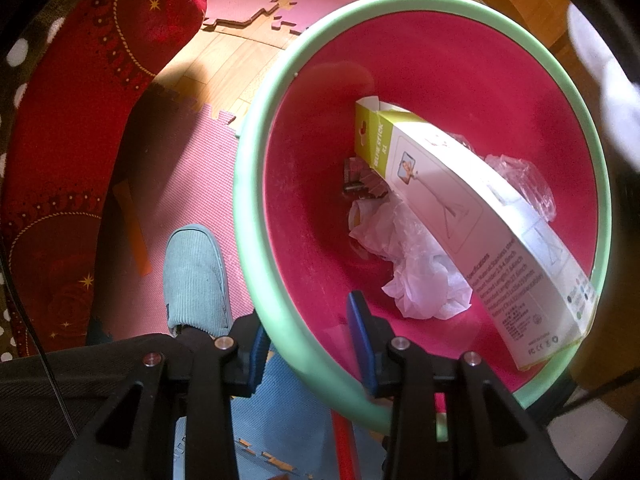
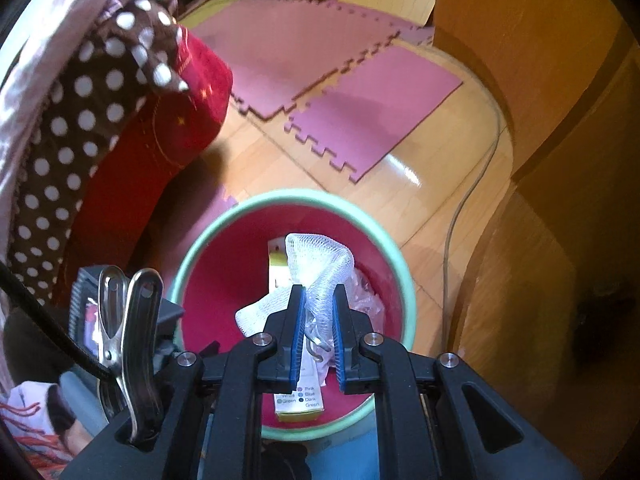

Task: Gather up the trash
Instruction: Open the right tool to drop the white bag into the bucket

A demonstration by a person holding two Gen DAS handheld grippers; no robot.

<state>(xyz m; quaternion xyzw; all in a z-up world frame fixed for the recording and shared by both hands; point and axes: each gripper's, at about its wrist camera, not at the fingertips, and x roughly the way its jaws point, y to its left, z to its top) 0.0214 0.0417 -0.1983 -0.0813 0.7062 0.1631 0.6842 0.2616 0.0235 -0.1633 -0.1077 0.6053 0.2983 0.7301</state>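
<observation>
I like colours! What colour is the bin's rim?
Mint green rim, pink inside; the left wrist view shows it best.

Black hand-held gripper, blue pads, silver screws.

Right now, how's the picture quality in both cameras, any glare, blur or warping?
Left wrist view: heavy fisheye bending of the bin rim, a blown-out white blur at top right, deep shadow over the floor mat. Right wrist view: bright glare patch on the wood floor, corners dark, white foam net sharp.
</observation>
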